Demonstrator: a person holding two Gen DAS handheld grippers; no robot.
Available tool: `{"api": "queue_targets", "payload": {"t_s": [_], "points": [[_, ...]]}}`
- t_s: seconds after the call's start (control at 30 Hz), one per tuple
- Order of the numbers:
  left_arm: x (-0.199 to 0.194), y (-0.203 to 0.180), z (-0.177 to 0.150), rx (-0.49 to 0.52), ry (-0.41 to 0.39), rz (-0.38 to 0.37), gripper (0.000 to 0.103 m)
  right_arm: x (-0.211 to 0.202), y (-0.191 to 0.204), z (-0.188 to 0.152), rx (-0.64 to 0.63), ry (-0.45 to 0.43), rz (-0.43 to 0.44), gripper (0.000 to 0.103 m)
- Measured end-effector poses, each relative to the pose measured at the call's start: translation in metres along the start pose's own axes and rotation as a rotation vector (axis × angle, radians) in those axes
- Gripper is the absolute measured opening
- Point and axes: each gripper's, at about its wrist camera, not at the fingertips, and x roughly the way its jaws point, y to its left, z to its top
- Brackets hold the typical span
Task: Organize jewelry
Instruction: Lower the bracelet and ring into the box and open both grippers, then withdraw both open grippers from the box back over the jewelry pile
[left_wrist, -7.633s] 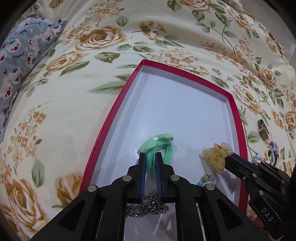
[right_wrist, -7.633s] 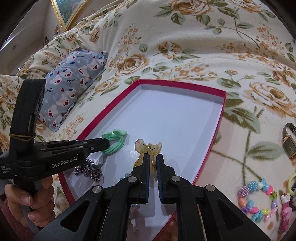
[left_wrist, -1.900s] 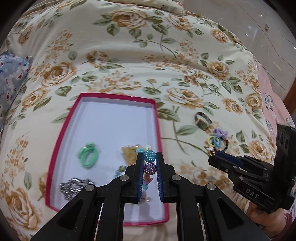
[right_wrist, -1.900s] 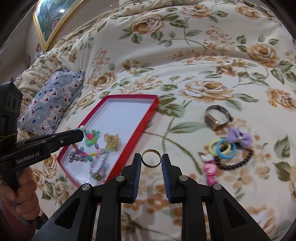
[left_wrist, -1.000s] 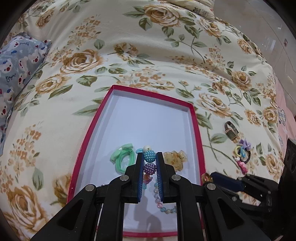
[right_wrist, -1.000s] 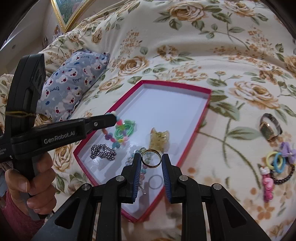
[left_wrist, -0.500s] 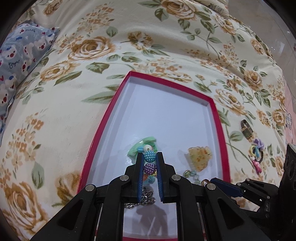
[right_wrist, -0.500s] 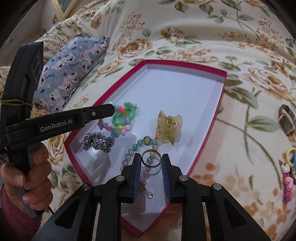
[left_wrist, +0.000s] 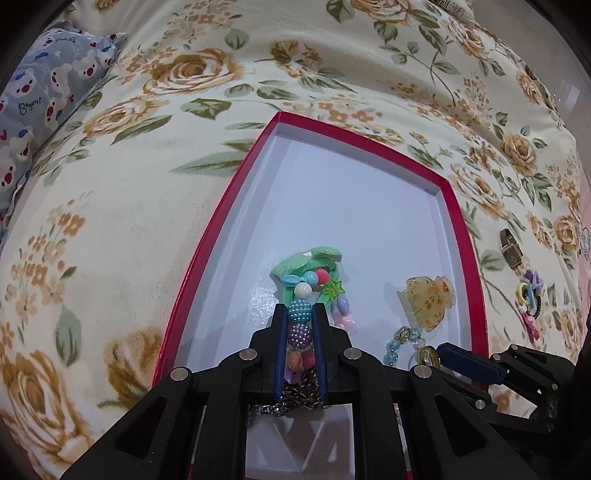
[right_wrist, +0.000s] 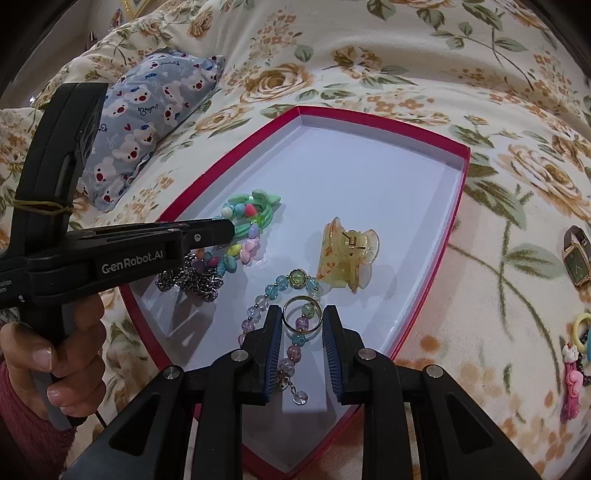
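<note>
A red-rimmed box with a white floor lies on the flowered bedspread. My left gripper is shut on a colourful bead bracelet, whose lower loop drapes onto the box floor over the green hair tie and the silver chain. My right gripper is shut on a gold ring, low over a pastel glass-bead bracelet in the box. A yellow hair claw lies beside it.
Outside the box on the right lie a green-faced watch, hair ties and a pink charm. A blue bear-print pillow sits at the left. A person's hand grips the left tool.
Both grippers have sunk closer to the box floor. The bead bracelet's hanging end now rests on the items in the box; the ring stays pinched above the pastel bracelet.
</note>
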Motion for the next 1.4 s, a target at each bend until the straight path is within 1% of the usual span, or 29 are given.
{"api": "queue_targets", "payload": {"t_s": [0.17,0.3,0.37,0.53,0.6,0.67,0.73,0.83,0.9,0.97,1.0,1.03,1.07,1.27,1.33,1.4], "points": [[0.001,-0.001,0.000,0.001,0.004,0.002,0.012,0.000,-0.001,0.001,0.007,0.002,0.010,0.024],[0.002,-0.001,-0.001,-0.001,0.013,0.001,0.015,0.000,-0.002,0.001,0.017,0.000,0.024,0.024],[0.001,-0.001,0.000,-0.006,0.013,0.001,0.019,0.000,-0.002,0.001,0.019,0.000,0.029,0.026],[-0.002,0.000,0.000,-0.009,0.010,-0.004,0.020,-0.004,-0.001,-0.001,0.017,-0.008,0.036,0.031],[-0.004,-0.001,-0.001,-0.009,0.010,-0.005,0.021,-0.007,-0.002,-0.002,0.022,-0.014,0.034,0.032],[-0.007,-0.001,-0.001,-0.013,0.010,-0.008,0.026,-0.012,-0.003,-0.003,0.025,-0.026,0.033,0.032],[-0.010,0.000,-0.001,-0.020,0.007,-0.016,0.036,-0.017,-0.004,-0.003,0.028,-0.038,0.029,0.033],[-0.016,0.000,-0.002,-0.024,-0.003,-0.020,0.042,-0.028,-0.008,-0.005,0.040,-0.063,0.026,0.039],[-0.020,-0.002,-0.002,-0.020,-0.007,-0.019,0.046,-0.037,-0.011,-0.007,0.049,-0.082,0.024,0.041],[-0.024,-0.004,-0.003,-0.017,-0.012,-0.019,0.052,-0.046,-0.015,-0.009,0.058,-0.101,0.020,0.046],[-0.026,-0.005,-0.004,-0.019,-0.014,-0.022,0.057,-0.052,-0.018,-0.011,0.065,-0.121,0.013,0.049],[-0.028,-0.005,-0.004,-0.022,-0.017,-0.026,0.062,-0.057,-0.020,-0.013,0.071,-0.138,0.005,0.055],[-0.032,-0.006,-0.005,-0.022,-0.025,-0.031,0.063,-0.062,-0.023,-0.015,0.078,-0.151,-0.001,0.059],[-0.046,-0.016,-0.009,-0.009,-0.032,-0.041,0.065,-0.085,-0.049,-0.031,0.138,-0.187,-0.040,0.059],[-0.053,-0.023,-0.012,0.005,-0.040,-0.048,0.070,-0.093,-0.059,-0.038,0.160,-0.197,-0.059,0.059],[-0.058,-0.030,-0.012,0.021,-0.046,-0.051,0.072,-0.101,-0.069,-0.044,0.186,-0.208,-0.077,0.059]]}}
